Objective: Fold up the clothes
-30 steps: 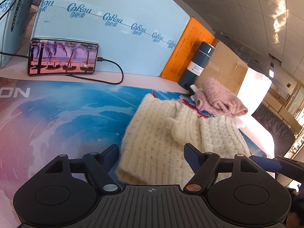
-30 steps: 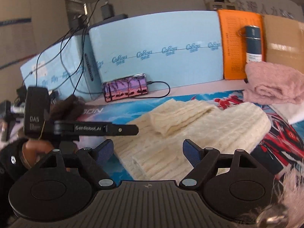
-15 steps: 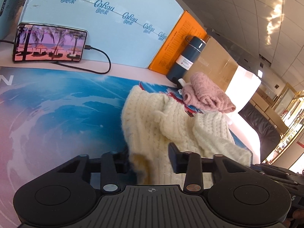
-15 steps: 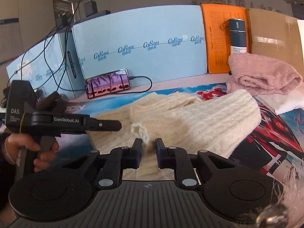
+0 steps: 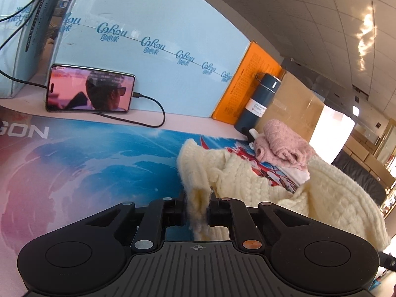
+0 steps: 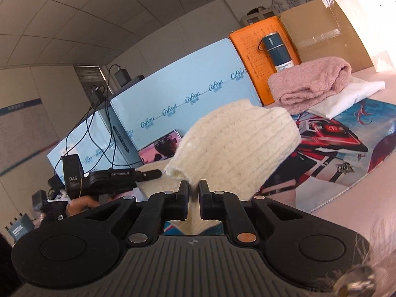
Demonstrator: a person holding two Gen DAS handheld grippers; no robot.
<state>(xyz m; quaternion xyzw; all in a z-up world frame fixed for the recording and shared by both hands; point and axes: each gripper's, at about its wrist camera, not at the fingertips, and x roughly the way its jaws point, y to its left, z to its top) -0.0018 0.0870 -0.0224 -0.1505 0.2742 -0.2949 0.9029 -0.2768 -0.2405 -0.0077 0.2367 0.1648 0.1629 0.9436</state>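
Since a second before, both grippers had closed on the cream cable-knit sweater point(image 5: 237, 173) and raised its near edge off the desk's glossy printed mat point(image 5: 81, 163), where it had lain flat. The large pale-blue cardboard box point(image 5: 158, 74) stood behind, a lit smartphone point(image 5: 90, 92) leaning on it. The folded pink knitted sweater point(image 6: 311, 86) lay on white cloth beside a dark-blue steel flask point(image 6: 277, 49). The left gripper point(image 5: 197, 210) pinched a fuzzy sweater corner; the right gripper point(image 6: 194, 191) pinched another edge, the knit draping beyond it.

left gripper point(image 5: 197, 206) clamping cream sweater point(image 5: 247, 180) edge
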